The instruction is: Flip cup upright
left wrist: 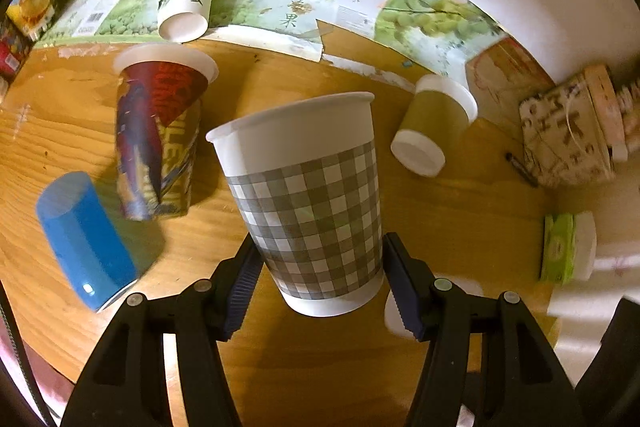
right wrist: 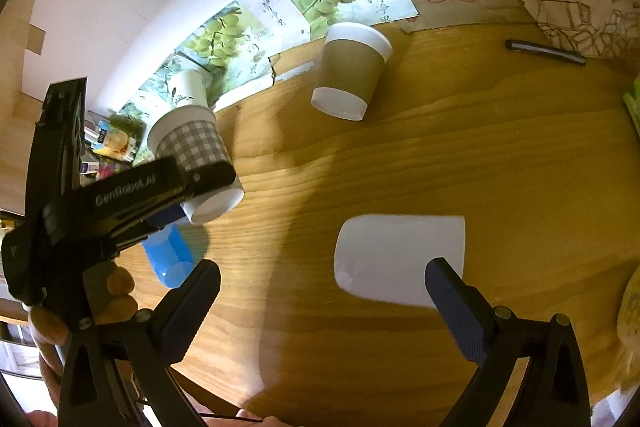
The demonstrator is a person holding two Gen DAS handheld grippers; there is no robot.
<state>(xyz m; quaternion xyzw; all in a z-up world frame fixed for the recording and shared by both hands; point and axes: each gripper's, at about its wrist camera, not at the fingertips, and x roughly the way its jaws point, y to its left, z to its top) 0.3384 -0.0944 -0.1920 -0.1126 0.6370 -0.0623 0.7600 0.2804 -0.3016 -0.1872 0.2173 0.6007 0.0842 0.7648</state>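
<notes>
Between my left gripper's (left wrist: 322,277) fingers sits the checked paper cup (left wrist: 308,195), clamped low on its wall, rim toward twelve o'clock, seemingly clear of the wooden table (left wrist: 460,227). It's light and crushable, so I'd squeeze gently. My right gripper (right wrist: 322,311) gapes wide, empty, before a white cup (right wrist: 400,255).

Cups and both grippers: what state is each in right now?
Checked cup: held off the table, mouth up, tilted.
Left gripper: shut on checked cup.
Right gripper: open, empty.
White cup: on its side.
Green cup: upright.
Blue cup: upside down.
Red cup: upright.
</notes>
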